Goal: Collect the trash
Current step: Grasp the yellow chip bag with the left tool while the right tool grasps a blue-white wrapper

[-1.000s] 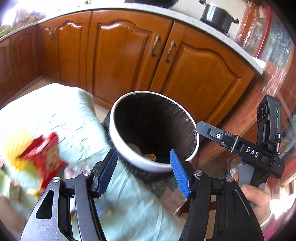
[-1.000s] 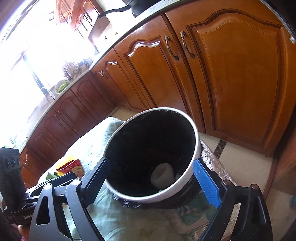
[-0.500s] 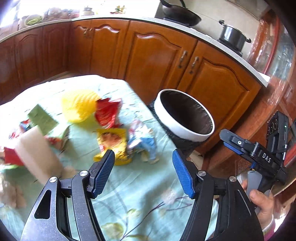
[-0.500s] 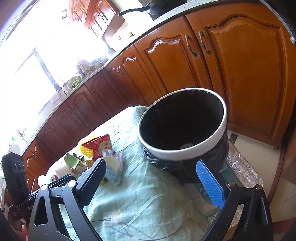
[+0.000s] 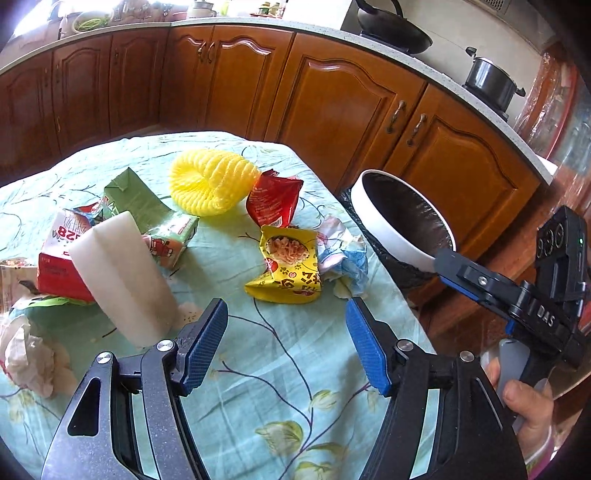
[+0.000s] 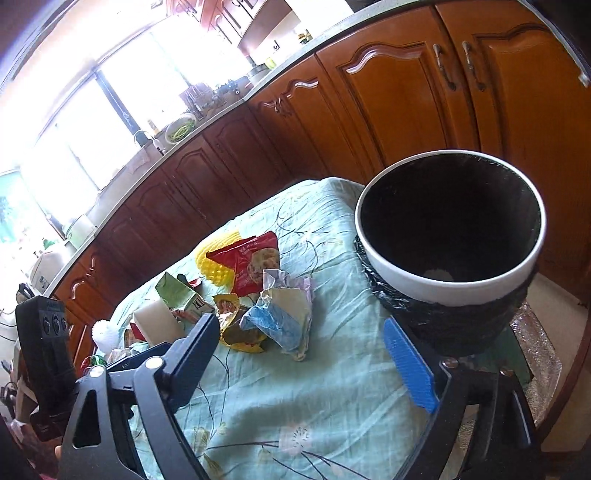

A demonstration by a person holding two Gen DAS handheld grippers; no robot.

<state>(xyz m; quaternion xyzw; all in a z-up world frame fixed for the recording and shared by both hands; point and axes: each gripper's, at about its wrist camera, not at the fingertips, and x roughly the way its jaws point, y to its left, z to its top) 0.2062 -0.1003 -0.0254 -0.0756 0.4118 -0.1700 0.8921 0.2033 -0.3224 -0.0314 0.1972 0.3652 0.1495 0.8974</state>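
Observation:
Trash lies on a table with a pale green flowered cloth [image 5: 258,369]: a yellow snack bag [image 5: 288,269], a red wrapper [image 5: 273,199], a yellow foam net [image 5: 210,181], a green carton [image 5: 147,214], a white foam block [image 5: 122,277], and crumpled blue-white paper [image 6: 284,317]. A white-rimmed bin with a black liner [image 6: 450,251] stands off the table's right edge; it also shows in the left wrist view [image 5: 399,229]. My left gripper [image 5: 286,343] is open and empty above the cloth. My right gripper [image 6: 306,354] is open and empty near the bin.
Brown wooden cabinets [image 5: 332,99] run behind the table under a counter with a pan [image 5: 391,33] and a pot [image 5: 491,81]. A crumpled tissue [image 5: 29,358] lies at the table's left. A bright window [image 6: 110,122] is at the far left.
Both grippers have drawn back from over the bin toward the table. The left view now faces the trash pile instead of the bin's inside. Both grippers stay open.

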